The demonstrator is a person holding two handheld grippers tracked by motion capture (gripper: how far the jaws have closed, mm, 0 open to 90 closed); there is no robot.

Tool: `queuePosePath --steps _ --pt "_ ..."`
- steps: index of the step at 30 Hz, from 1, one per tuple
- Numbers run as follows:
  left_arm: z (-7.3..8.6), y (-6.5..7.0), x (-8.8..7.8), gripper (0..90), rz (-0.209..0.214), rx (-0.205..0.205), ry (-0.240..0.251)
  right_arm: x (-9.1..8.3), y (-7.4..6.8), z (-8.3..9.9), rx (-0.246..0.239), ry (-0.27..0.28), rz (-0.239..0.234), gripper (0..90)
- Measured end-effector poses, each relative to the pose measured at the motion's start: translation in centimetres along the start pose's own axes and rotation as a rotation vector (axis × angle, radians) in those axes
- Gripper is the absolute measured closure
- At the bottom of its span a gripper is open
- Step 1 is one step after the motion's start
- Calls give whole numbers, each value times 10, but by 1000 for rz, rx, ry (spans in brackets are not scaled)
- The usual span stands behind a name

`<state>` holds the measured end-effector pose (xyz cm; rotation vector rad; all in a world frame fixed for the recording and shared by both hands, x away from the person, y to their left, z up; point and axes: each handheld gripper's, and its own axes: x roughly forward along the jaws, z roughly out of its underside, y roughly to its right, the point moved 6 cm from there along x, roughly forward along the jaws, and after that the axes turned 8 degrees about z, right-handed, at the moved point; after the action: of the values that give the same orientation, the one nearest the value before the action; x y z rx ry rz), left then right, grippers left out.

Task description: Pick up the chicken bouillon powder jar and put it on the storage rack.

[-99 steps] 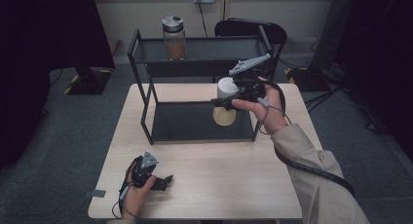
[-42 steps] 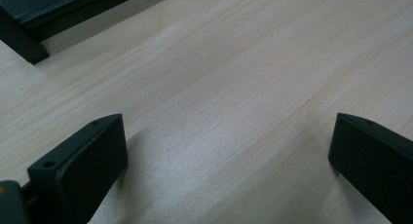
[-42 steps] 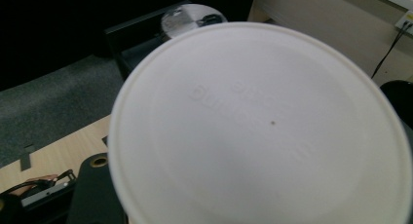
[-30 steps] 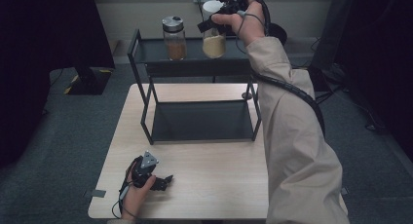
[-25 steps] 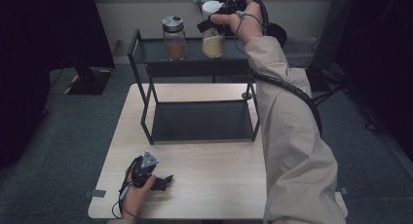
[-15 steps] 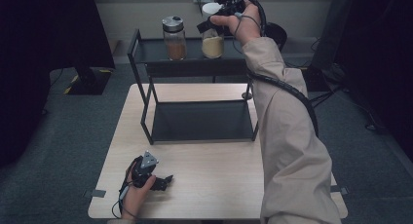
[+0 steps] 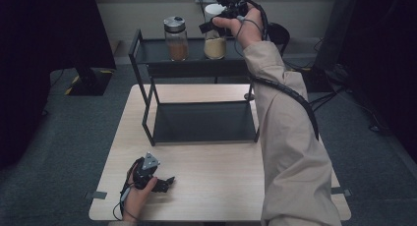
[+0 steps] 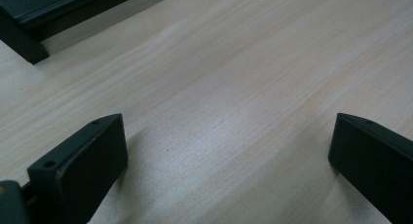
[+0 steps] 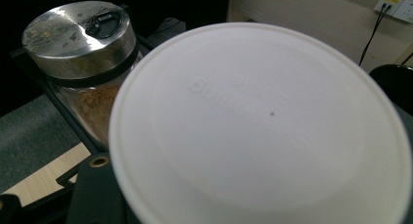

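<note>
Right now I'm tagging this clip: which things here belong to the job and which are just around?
In the job:
white-lidded jar
right gripper
rack's top shelf

Just around:
steel-lidded jar
left gripper, jaws apart
table

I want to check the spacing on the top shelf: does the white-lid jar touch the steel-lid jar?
Apart. The high view shows shelf between the white-lid jar and the steel-lid jar.

Only lettering: faint embossed text on the white lid in the right gripper view, about 11 o'clock of the lid's center. Too soft to read; maybe two short lines. No legible labels, brands or numbers on the steel-lidded jar or anything else.
</note>
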<state>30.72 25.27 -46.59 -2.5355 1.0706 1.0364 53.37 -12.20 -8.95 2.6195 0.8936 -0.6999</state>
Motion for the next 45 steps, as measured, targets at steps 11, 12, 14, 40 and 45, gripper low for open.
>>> queuePosePath --steps 11,12,14,40,45 --pt "0 0 0 0 0 0 0 1 -4 3 -17 -7 21 194" --pt "0 0 0 0 0 0 0 1 -5 5 -17 -8 33 120" --pt "0 0 0 0 0 0 0 0 -5 7 -12 -4 42 88" --pt "0 0 0 0 1 -1 1 -39 -30 53 35 47 66 8" --pt "0 0 0 0 1 -2 2 -43 -36 64 37 49 51 8"
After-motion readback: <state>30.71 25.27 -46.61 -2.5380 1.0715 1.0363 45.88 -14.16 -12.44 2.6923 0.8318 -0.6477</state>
